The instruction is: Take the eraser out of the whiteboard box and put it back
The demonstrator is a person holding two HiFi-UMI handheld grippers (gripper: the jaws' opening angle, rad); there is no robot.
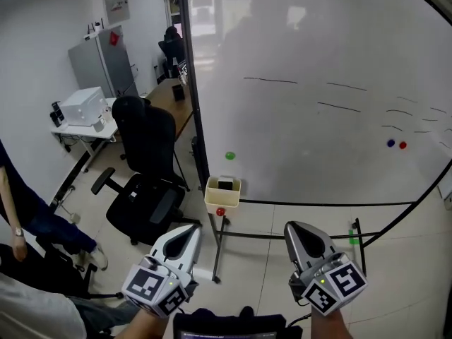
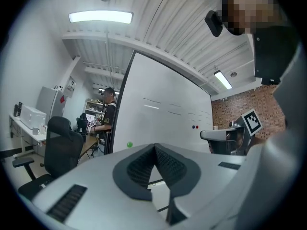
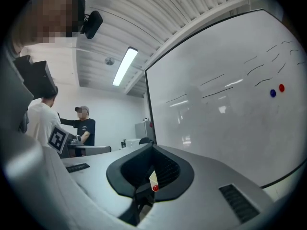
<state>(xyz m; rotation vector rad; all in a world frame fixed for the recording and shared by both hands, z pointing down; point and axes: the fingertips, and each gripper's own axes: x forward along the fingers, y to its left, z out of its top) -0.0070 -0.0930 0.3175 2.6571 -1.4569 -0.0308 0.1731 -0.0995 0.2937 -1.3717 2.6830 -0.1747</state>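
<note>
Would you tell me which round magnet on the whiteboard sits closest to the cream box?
The green magnet, alone by the left edge of the whiteboard, just above the cream box; the blue magnet and red magnet sit together far to the right.

Whiteboard [image 1: 318, 140] glossy, smooth; box [image 1: 230, 202] cream plastic, matt; chair [image 1: 145, 138] black cloth; floor tiles [image 1: 395, 260] shiny

A pale-yellow rectangular box [image 1: 230, 200] is recorded as bearing a red round magnet [image 1: 220, 212]; the block eraser [image 1: 225, 184] is noted as black.
</note>
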